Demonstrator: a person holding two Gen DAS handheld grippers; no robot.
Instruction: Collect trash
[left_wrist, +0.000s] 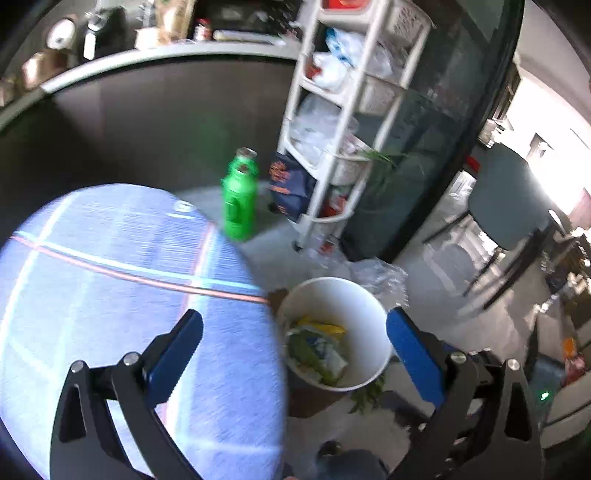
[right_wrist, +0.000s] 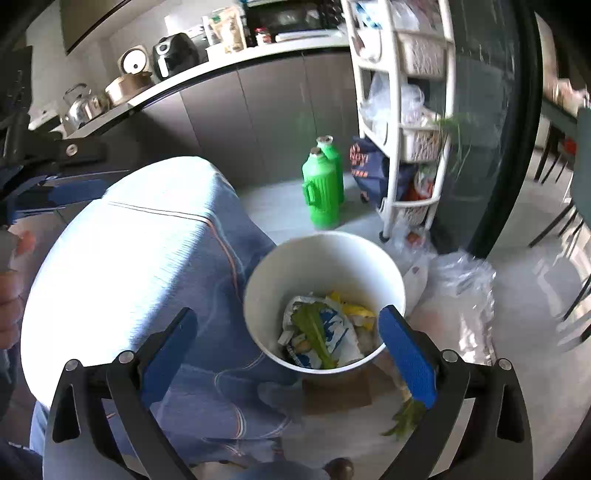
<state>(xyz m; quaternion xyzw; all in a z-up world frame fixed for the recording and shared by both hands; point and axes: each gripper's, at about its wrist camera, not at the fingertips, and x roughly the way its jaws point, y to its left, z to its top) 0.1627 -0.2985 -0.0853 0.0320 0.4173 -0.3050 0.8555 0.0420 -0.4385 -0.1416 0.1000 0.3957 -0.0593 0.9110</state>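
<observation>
Left wrist view is smeared by motion blur, so the blue cloth-covered round surface (left_wrist: 122, 295) filling the lower left shows only streaks, and the labels on the green bottles (left_wrist: 240, 199) at upper centre cannot be read. The frame's bottom edge cuts off the left gripper (left_wrist: 295, 332); its blue-padded fingers stand wide apart with nothing between the pads. The white bucket (left_wrist: 373, 325) sits on the floor in the lower centre, between the two fingertips in the picture but well beyond them, its right rim partly hidden by the right-hand finger.

Right wrist view is sharper. The right gripper (right_wrist: 286, 328) likewise has its jaws spread wide and empty. The bucket (right_wrist: 280, 280) stands upright at centre, mouth opening toward the camera, long axis vertical; the right-hand finger hides a piece of its near rim. Inside lie crumpled wrappers (right_wrist: 332, 332) and a green leaf (right_wrist: 314, 332) whose length runs from upper left down to lower right. A leafy stalk (right_wrist: 404, 415) lies on the floor at lower right, just outside the bucket and partly behind the finger. Clear plastic bags (right_wrist: 461, 280) lie crumpled right of the bucket. At the left edge, a hand (right_wrist: 11, 291) and the other gripper are only partly in frame.
</observation>
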